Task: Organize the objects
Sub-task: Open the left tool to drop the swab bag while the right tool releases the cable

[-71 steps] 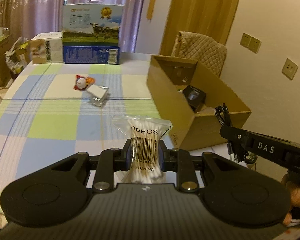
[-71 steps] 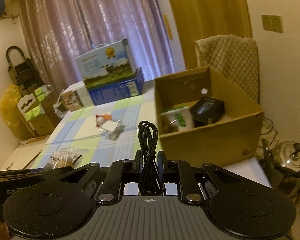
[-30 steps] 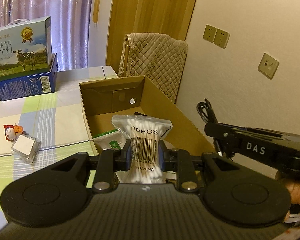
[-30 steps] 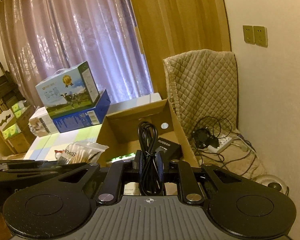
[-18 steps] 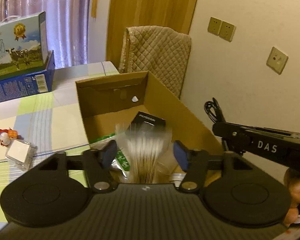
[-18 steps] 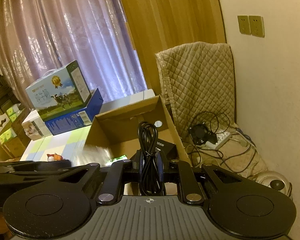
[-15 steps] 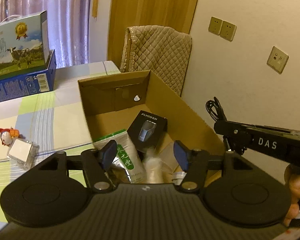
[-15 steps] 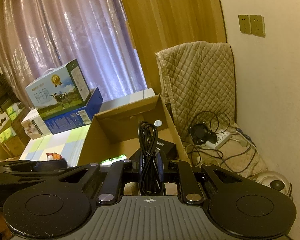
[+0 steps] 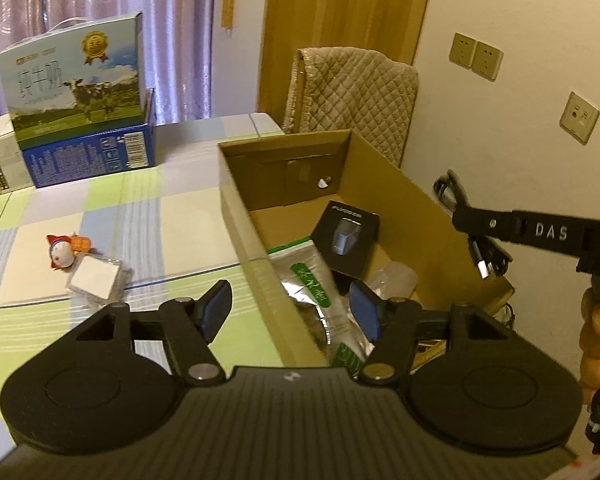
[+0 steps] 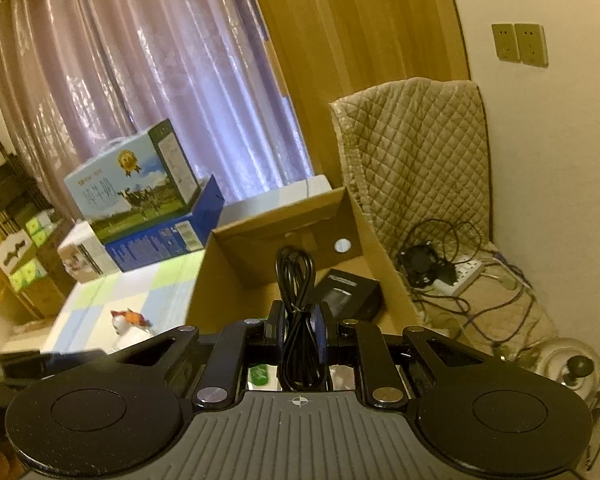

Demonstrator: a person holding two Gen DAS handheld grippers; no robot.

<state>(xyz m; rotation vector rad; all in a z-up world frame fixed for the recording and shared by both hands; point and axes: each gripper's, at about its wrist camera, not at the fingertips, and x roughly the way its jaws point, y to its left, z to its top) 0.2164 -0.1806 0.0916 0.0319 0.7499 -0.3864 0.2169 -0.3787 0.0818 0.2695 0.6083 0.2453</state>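
I have the coiled black cable [image 10: 298,320] pinched upright in my right claw [image 10: 300,334], poised above the open brown cardboard box [image 9: 252,248] at the desk's right edge. My left claw [image 9: 290,312] is spread wide and empty, straddling the box's near wall. I judge the cable goes in next: lower and let go between the black carton [image 9: 346,240] and the silver pouch [image 9: 310,276]. Room there is tight. The small white packet [image 9: 94,280] waits on the checked desk [image 9: 140,220].

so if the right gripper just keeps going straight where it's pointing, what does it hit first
Probably the small black box inside the cardboard box, or the carton's far wall behind it; depth is unclear. The right gripper holds the coiled black cable.
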